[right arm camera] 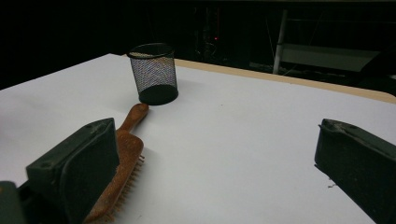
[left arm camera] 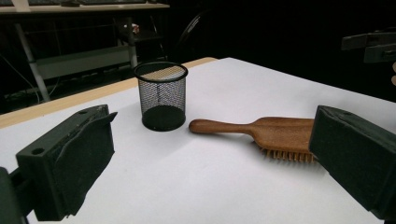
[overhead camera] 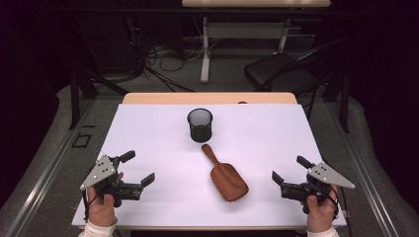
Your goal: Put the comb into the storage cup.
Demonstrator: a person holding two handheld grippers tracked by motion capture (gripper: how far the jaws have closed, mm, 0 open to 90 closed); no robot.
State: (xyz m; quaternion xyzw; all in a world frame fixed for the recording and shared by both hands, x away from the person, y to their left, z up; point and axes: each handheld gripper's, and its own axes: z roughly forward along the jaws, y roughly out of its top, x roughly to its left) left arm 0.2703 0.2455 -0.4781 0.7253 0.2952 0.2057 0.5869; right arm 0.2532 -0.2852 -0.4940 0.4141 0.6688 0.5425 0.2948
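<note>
Nearest the person, the left tool (overhead camera: pixel 132 172) and the right tool (overhead camera: pixel 288 170) are hovering low over the near corners of the table (overhead camera: pixel 148 128), each in one hand, jaws spread wide and gripping nothing. In both gripper views the black jaw blocks are standing far apart with bare white surface between them.

Between the two tools, slightly toward the right one, the hairbrush (overhead camera: pixel 225 174) is lying on the white covering, its paddle head toward the person and its handle pointing away toward the cup. It looks to be solid wood with a smooth, reddish-brown varnished back, and it is resting bristle side down, the short pale pins showing under the head's edge in the left gripper view (left arm camera: pixel 273 134). I judge it stiff, fairly light and not fragile, though the glossy finish may be slippery. The rounded handle is narrow and looks the best place to take hold; the broad head is probably too wide for a sure pinch.

Just beyond the handle's tip, near but seemingly not touching, the mesh cup (overhead camera: pixel 200 124) is standing upright: black wire mesh, cylindrical, open-topped and empty. It is likely very light and easy to tip over if the brush knocks against it.
</note>
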